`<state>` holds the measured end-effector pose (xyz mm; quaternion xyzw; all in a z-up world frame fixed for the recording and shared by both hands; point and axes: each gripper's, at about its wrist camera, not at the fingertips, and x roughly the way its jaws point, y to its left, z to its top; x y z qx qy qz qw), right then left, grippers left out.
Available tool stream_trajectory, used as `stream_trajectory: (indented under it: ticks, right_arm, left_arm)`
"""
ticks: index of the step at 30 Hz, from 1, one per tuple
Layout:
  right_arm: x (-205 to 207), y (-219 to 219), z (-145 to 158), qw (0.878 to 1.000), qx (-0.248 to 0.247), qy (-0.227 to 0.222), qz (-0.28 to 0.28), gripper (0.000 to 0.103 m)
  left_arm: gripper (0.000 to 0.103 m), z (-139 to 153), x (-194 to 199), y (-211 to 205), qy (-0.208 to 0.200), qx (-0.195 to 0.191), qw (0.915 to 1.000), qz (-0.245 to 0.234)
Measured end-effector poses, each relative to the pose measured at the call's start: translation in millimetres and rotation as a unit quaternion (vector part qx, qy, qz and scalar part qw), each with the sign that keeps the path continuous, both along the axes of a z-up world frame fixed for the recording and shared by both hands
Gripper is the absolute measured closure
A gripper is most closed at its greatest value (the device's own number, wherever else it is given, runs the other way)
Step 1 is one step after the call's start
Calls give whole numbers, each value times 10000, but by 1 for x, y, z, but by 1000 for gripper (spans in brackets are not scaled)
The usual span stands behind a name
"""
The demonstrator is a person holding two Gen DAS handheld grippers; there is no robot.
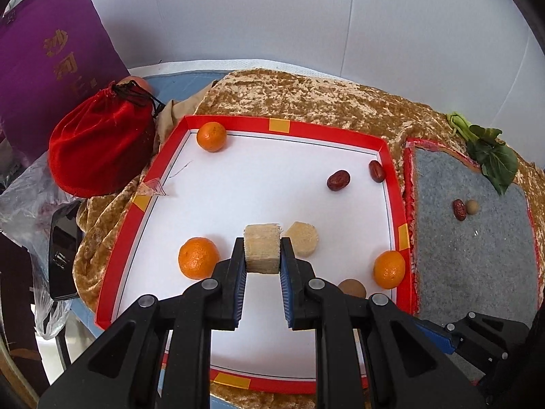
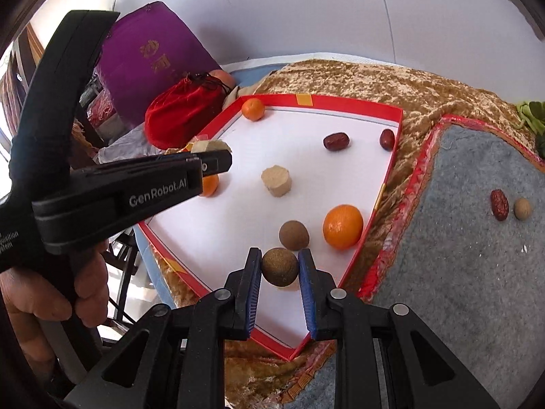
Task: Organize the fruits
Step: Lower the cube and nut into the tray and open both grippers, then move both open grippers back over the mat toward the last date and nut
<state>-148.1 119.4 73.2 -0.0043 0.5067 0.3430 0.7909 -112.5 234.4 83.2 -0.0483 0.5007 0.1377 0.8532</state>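
Left tongs (image 1: 263, 255) pinch a beige block (image 1: 262, 253) above the red-rimmed tray (image 1: 388, 156); right tongs (image 2: 280, 267) clamp a brown ball (image 2: 280, 267) over the tray's near corner, beside an orange (image 2: 342, 226).

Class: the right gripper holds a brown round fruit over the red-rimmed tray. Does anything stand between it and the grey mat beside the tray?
Only the tray's raised red rim lies between the brown round fruit in the right gripper and the grey mat; the orange sits just off that line.
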Motion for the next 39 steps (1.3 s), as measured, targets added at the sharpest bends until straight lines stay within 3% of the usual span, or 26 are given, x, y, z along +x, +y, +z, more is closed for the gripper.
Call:
stream_trajectory:
  ticks: [12, 29, 34, 36, 39]
  right_arm:
    - [-4, -8, -1, 9999, -135, 22, 15, 81]
    - [-11, -1, -8, 9991, -366, -10, 231, 78]
    - [-9, -8, 4, 9994, -226, -61, 251, 76]
    - [-5, -20, 15, 9999, -19, -40, 139, 71]
    - [4, -42, 33, 9995, 241, -155, -158, 65]
  left_arm:
    - [87, -26, 12, -7, 421, 277, 9980, 385]
    - [85, -40, 20, -2, 785, 364, 9940, 674]
    - [70, -35, 19, -1, 726, 585, 9916, 894]
    - [50, -29, 18, -2, 605, 780, 9898, 1030]
    - [45, -17, 19, -6, 322, 1136, 9860, 1182]
